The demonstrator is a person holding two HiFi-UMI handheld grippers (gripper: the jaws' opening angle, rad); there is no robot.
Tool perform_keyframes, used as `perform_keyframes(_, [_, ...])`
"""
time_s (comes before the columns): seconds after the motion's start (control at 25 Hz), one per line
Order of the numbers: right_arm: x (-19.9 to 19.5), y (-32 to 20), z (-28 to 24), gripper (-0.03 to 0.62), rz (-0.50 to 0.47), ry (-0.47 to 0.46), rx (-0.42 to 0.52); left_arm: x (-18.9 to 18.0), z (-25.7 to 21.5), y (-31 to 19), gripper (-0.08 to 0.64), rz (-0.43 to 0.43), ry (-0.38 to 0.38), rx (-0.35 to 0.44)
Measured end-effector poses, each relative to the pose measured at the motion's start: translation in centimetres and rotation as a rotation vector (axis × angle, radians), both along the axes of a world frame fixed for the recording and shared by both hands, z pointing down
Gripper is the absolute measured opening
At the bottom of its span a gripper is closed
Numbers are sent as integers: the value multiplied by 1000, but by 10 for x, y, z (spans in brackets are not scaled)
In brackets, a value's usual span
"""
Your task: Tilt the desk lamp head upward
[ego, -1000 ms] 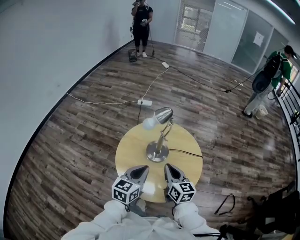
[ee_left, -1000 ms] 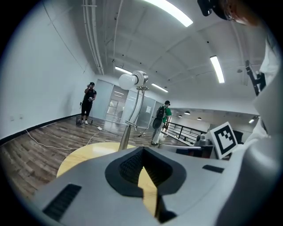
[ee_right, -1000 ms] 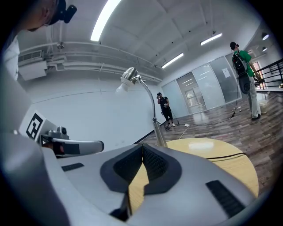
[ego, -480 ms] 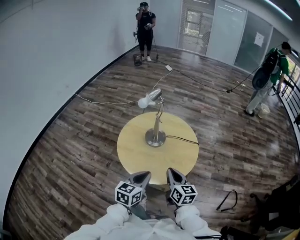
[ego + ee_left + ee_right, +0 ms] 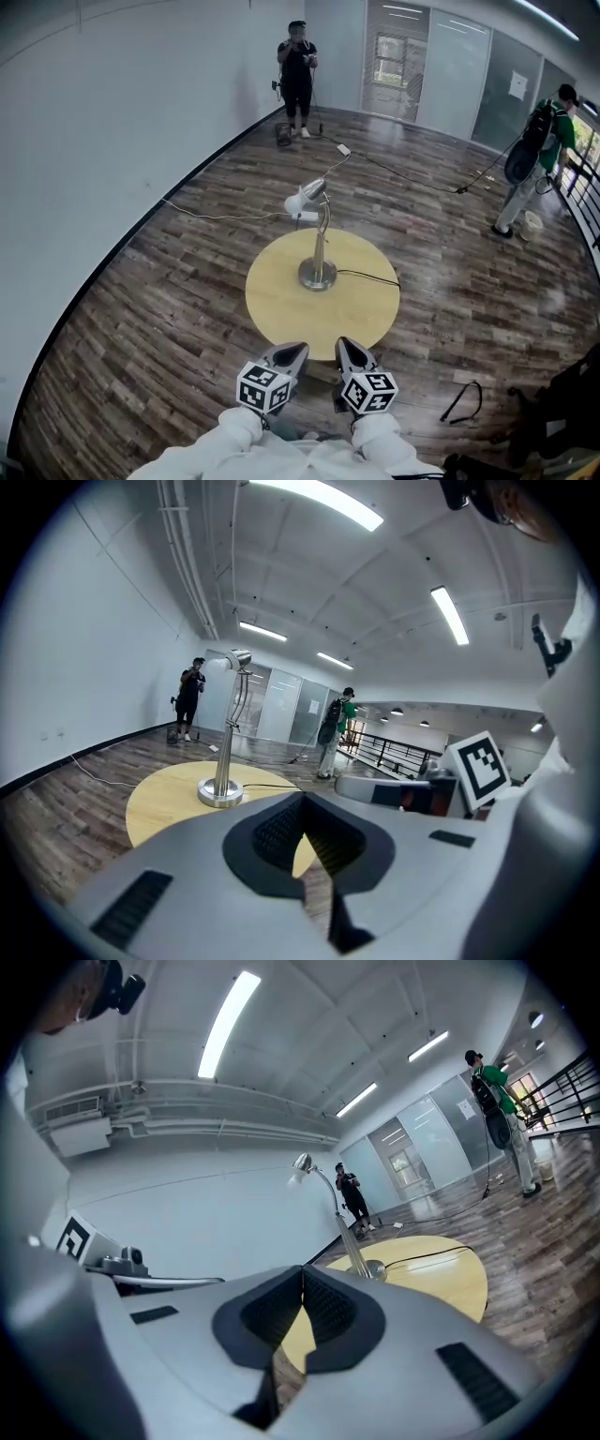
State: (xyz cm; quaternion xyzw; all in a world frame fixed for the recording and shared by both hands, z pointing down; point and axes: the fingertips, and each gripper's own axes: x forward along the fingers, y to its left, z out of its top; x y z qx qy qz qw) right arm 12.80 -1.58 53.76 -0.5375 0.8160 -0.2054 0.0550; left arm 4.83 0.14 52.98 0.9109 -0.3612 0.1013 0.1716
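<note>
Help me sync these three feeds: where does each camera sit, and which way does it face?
Head view: on the head, facing steeply down at the table and lamp; left tongs, right tongs and sleeves show.
Left gripper view: on the left tongs, along its shut jaws toward the lamp; right tongs show beside.
Right gripper view: on the right tongs, likewise; left tongs show beside.
Shared: all show the lamp.

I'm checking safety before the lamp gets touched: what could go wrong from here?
The desk lamp stands tall on a small base, so pushing its head up one-handed might tip it on the round table. Its black cord trails off the table's right edge and could snag. The left gripper and right gripper are both shut, so a bump rather than a grasp is possible.
</note>
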Motion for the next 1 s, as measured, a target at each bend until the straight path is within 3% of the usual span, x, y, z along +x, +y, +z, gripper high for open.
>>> perform_keyframes(0.24, [-13, 6, -9, 15, -13, 29, 3, -19, -1, -7, 2, -78, -18, -2])
perform_keyframes(0.48, [-31, 2, -15, 14, -37, 115, 26, -24, -3, -9, 2, -49, -18, 3])
perform_keyframes(1.0, [-52, -1, -14, 14, -41, 146, 26, -39, -5, -15, 2, -39, 0, 11])
